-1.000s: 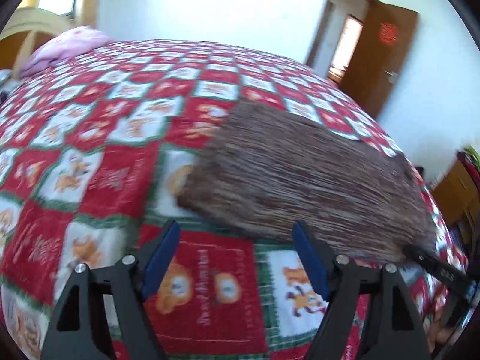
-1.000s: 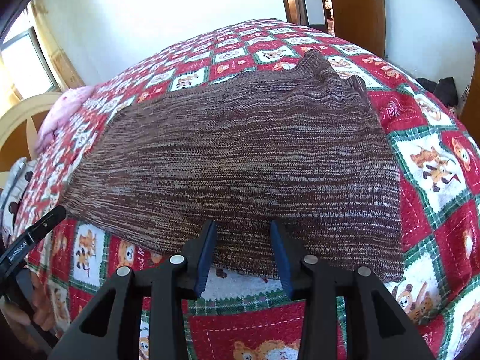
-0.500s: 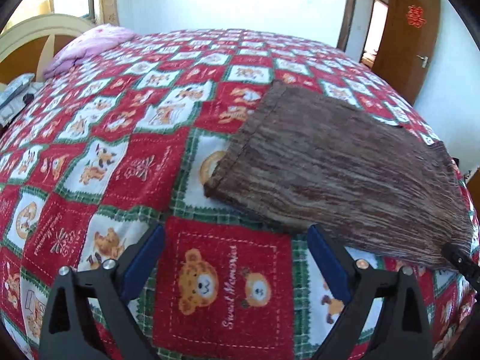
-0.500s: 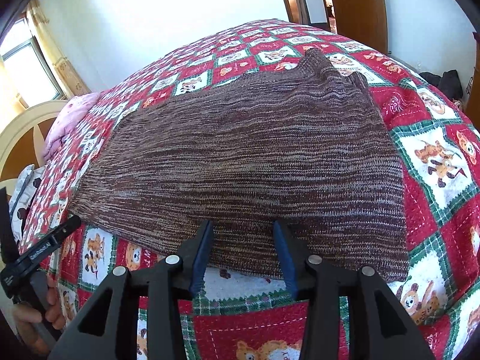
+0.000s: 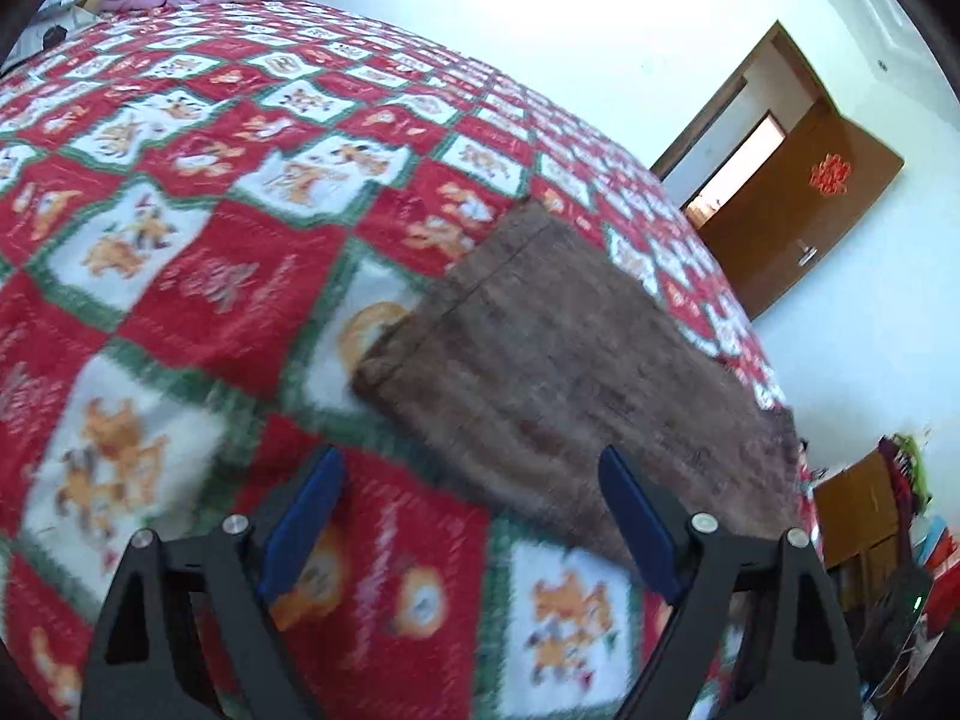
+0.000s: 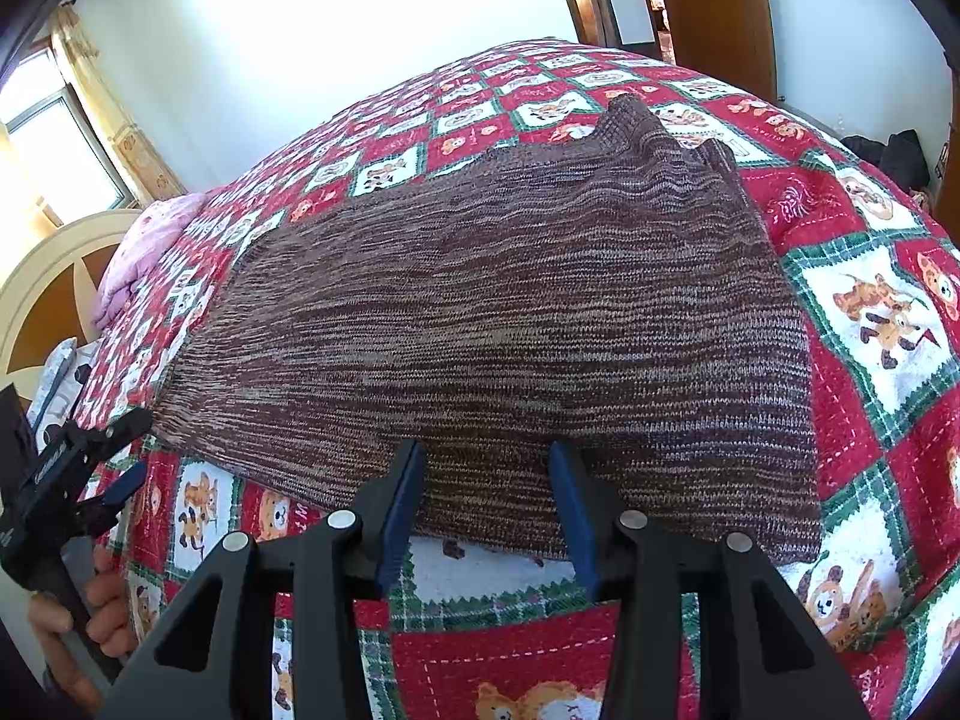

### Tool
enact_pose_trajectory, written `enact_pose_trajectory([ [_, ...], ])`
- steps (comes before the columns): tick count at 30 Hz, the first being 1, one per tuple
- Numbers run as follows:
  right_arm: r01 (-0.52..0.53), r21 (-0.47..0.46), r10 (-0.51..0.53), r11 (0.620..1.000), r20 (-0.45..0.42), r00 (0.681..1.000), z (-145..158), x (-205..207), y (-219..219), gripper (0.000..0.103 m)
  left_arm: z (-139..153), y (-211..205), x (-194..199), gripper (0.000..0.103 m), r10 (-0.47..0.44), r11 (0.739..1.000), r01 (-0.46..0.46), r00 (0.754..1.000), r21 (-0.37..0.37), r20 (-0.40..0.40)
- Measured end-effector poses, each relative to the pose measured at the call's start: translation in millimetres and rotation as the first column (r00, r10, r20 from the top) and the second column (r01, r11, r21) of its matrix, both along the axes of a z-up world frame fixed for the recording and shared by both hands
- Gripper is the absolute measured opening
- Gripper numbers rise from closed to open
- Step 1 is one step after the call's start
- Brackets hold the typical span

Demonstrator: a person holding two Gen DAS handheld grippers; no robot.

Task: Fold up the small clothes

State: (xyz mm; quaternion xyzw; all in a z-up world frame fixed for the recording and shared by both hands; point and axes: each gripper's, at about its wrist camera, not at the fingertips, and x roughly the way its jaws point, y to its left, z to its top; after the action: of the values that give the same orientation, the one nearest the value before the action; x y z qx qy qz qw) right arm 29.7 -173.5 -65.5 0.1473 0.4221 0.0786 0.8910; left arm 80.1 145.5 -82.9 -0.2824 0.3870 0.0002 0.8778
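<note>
Near the front edge of the red-and-white bear-print quilted bed [image 6: 870, 312], the brown marled knit garment [image 6: 492, 324] lies flat for folding, right gripper [image 6: 486, 510] half-open astride its hem, left gripper [image 5: 468, 516] just closing slightly, wide, empty, beside its corner.

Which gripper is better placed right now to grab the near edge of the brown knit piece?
Right. The right gripper sits open over the near edge of the brown knit piece; the left gripper, open, hangs over the quilt off its corner.
</note>
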Motion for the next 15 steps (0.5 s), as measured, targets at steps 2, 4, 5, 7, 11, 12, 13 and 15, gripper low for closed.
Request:
enact_pose_trajectory([
  [2,0.0,0.0,0.0,1.0,0.0,1.0,0.1,-0.2,0.0,0.046,0.0,0.5,12.9,0.087,0.006,0.998,-0.005,1.0,-0.062,0.016],
  [4,0.0,0.0,0.0,1.0,0.0,1.0,0.1,-0.3,0.0,0.046,-1.3,0.8,26.7,0.076,0.023,0.992,-0.016,0.999,-0.128,0.048],
  [5,0.0,0.001,0.0,1.0,0.0,1.0,0.1,-0.3,0.0,0.046,-1.1,1.0,31.4,0.072,0.023,0.99,-0.015,0.998,-0.137,0.055],
  [7,0.0,0.001,0.0,1.0,0.0,1.0,0.1,-0.4,0.1,0.046,-2.6,-0.7,39.7,0.071,0.036,0.992,-0.029,0.998,-0.122,0.055],
  [11,0.0,0.004,0.0,1.0,0.002,1.0,0.1,-0.9,0.3,0.046,-4.0,-4.2,35.8,0.068,0.028,0.996,-0.02,0.996,-0.092,0.085],
  [12,0.001,0.001,-0.001,1.0,0.003,1.0,0.3,-1.1,0.6,0.046,-4.9,-4.4,34.4,0.067,0.019,0.997,-0.012,0.996,-0.08,0.086],
  [13,0.0,-0.002,0.0,1.0,0.003,1.0,0.2,-0.7,0.6,0.046,-5.7,-3.1,32.8,0.065,0.011,0.997,-0.005,0.996,-0.076,0.085],
  [15,-0.001,-0.009,0.001,1.0,0.006,1.0,1.5,-1.0,1.7,0.046,-7.9,0.6,27.6,0.061,0.005,0.997,0.001,0.997,-0.079,0.079],
])
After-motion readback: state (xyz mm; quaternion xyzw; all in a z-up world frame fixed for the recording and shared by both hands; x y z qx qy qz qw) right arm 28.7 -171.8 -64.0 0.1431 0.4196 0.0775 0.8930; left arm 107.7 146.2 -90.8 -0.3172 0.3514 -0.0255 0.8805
